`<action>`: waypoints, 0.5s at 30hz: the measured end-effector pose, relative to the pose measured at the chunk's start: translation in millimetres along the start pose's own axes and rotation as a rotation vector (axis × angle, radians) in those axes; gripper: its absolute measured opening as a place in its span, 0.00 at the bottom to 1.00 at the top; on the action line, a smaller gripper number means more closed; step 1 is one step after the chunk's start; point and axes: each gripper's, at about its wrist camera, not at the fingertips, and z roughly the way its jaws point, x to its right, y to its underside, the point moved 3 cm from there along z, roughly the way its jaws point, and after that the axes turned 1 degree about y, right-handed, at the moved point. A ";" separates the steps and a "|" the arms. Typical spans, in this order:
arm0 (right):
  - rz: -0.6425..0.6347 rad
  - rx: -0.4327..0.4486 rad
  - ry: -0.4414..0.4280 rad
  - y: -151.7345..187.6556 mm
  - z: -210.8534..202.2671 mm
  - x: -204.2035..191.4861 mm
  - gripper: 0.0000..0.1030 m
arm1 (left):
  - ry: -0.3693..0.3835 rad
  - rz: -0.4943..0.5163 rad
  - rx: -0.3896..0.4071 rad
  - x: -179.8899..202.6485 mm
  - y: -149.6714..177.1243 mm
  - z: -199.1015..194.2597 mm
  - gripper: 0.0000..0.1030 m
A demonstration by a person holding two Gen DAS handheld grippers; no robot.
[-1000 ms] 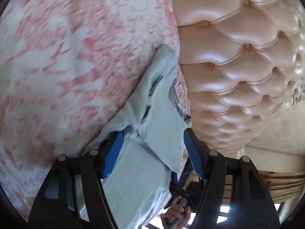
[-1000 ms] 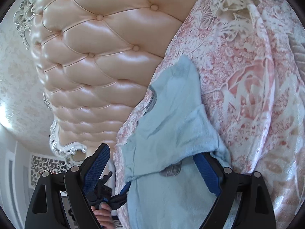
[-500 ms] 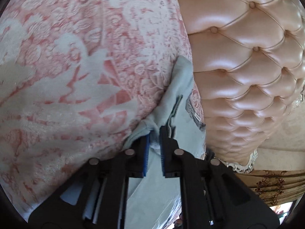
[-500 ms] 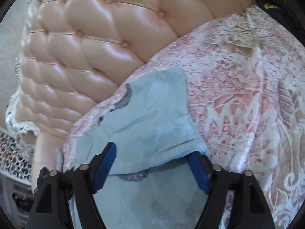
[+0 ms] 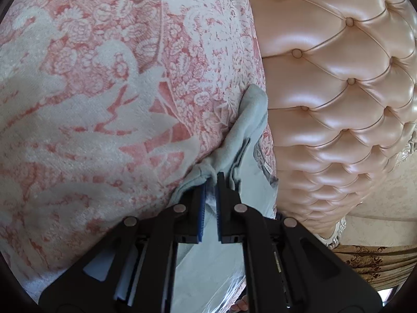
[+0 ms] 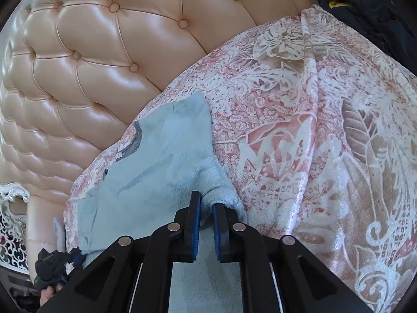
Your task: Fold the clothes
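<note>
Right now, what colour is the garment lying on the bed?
Pale blue-grey, with a darker grey neckline; the garment shows best in the right wrist view.

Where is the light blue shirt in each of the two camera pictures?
Left wrist view: the light blue shirt runs from bottom centre up toward the middle, pinched between the left gripper fingers.
Right wrist view: the shirt lies left of centre and toward the bottom, its edge pinched by the right gripper.
Shared landmark: the tufted headboard, right in the left view, upper left in the right view.
</note>
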 end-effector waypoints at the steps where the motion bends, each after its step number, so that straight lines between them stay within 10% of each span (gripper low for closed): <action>1: 0.006 0.003 0.001 0.5 -0.6 0.0 0.04 | 0.004 -0.007 -0.003 -0.6 -0.3 0.3 0.09; 5: 0.030 0.014 0.005 2.4 -2.9 0.1 0.05 | 0.031 -0.026 -0.055 -2.6 -2.4 0.3 0.11; 8: 0.056 0.002 -0.009 3.6 -6.8 -1.1 0.15 | 0.048 -0.030 -0.109 -1.7 2.1 -10.4 0.31; 11: 0.039 0.000 -0.029 7.0 -26.0 -5.2 0.48 | 0.066 0.038 -0.130 6.6 6.7 -36.1 0.64; 15: -0.054 0.027 -0.022 12.4 -63.7 -14.5 0.74 | 0.076 0.253 -0.104 45.0 -9.3 -58.0 0.65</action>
